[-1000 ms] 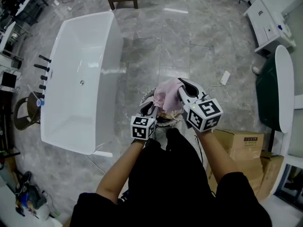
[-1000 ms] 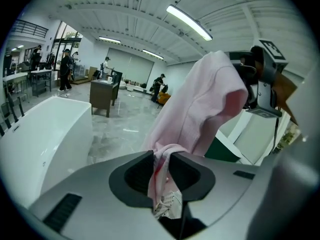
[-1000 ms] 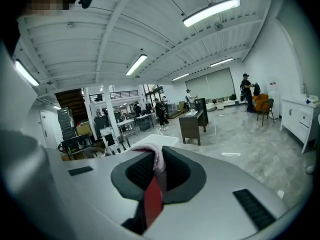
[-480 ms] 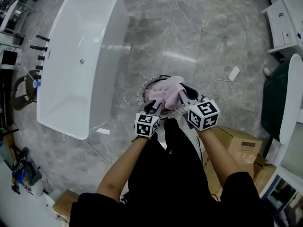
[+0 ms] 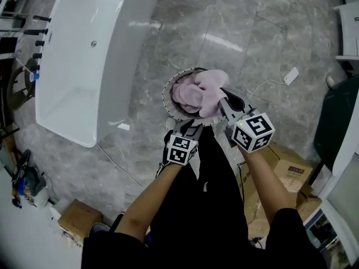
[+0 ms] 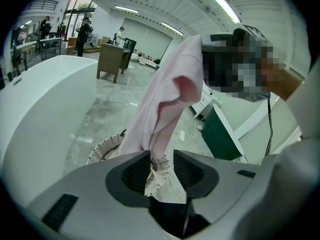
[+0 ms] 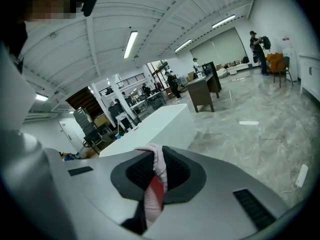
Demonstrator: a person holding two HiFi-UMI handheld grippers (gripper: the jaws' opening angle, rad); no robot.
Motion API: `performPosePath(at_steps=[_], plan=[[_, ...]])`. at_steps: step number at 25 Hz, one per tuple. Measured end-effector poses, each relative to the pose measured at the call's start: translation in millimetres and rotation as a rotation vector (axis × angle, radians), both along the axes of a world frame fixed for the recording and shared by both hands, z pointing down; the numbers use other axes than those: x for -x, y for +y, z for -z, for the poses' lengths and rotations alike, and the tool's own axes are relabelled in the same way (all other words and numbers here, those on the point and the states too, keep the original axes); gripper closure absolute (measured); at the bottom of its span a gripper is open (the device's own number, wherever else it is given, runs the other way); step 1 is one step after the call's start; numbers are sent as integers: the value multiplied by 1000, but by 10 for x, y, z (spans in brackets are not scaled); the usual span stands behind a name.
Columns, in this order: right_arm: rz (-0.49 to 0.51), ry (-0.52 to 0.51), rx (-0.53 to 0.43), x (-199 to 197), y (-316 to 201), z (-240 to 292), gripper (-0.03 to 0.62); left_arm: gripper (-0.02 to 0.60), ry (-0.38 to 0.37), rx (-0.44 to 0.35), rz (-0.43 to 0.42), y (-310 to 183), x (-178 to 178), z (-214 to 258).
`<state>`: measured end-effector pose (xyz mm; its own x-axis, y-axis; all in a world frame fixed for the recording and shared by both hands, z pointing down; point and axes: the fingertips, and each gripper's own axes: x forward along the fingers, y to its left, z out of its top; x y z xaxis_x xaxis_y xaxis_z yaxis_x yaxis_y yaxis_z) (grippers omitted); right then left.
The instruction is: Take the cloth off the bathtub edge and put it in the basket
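Note:
The pink cloth (image 5: 197,91) lies bunched in the round white basket (image 5: 168,88) on the grey floor. My right gripper (image 5: 223,101) is shut on the cloth's right edge; in the right gripper view a pink fold with a red tag (image 7: 154,194) is pinched between the pads. My left gripper (image 5: 188,129) sits at the basket's near rim. Its jaws have just been opening and now stand apart (image 6: 161,159), with only a loose white edge of the cloth (image 6: 165,99) in the gap and nothing pressed. The white bathtub (image 5: 84,49) stands to the left.
Cardboard boxes (image 5: 287,166) are stacked close on the right, another box (image 5: 78,218) is at the lower left. A white plug block (image 5: 290,75) with a cable lies past the basket. A dark green panel (image 5: 335,116) stands at the far right. Black tap fittings (image 5: 35,28) flank the tub.
Both grippers have come down with the cloth, which now rests in the basket instead of hanging above it. The left jaws have opened and let go of the cloth.

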<state>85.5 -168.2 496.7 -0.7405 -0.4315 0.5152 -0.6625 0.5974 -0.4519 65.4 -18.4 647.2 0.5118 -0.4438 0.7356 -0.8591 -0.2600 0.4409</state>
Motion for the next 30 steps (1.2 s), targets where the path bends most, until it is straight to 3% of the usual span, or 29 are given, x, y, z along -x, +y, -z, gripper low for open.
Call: performPosePath(at_steps=[6,14,23,25,30], plan=[[31,40,83,31,232,-1013,553,423,31,21,120,-28,238,-371],[10,76,199,252,365,-2362,553,423,55,19,188,152,451,-859],[5,242,253,102,597,-3357,549,423,83,-24,227,20,433,-1242],[22,283,254,65,630,-3473,472,420,89,-33,216,5,417,-1269],[37,288,286,-69,694,-3577,429,420,72,-30,193,83,427,-1381]])
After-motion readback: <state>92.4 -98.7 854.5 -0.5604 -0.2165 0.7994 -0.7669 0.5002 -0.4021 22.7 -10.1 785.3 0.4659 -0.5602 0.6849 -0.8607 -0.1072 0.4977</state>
